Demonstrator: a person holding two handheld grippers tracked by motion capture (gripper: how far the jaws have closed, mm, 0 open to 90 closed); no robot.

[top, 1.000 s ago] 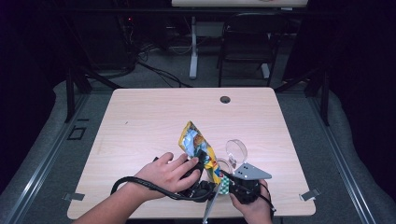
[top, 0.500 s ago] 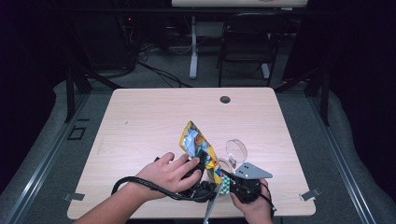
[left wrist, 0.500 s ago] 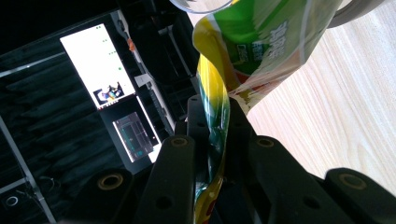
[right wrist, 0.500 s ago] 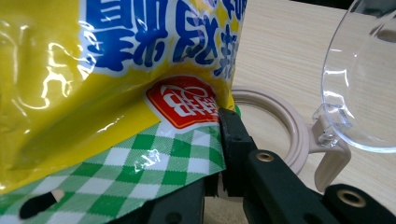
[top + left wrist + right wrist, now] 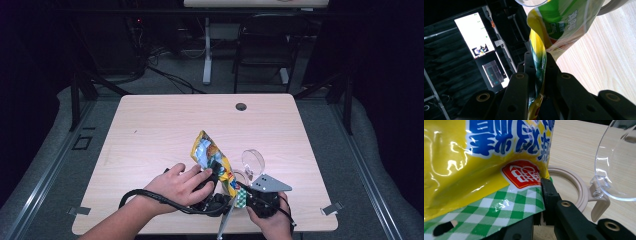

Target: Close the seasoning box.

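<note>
Nothing moved; both jaws (gripper views) clamp snack bag (image 5: 212, 157).

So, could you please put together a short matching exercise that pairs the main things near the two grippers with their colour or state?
Things:
1. glossy yellow snack bag
2. clear round plastic lid
3. beige plastic ring
4. small dark round grommet

States:
A. set into the pale wooden table near its far edge
B. hinged up, standing open
C. pinched between both grippers, the left gripper and the right gripper
D. lying flat on the table under the lid

Pairs: 1-C, 2-B, 3-D, 4-A
</note>
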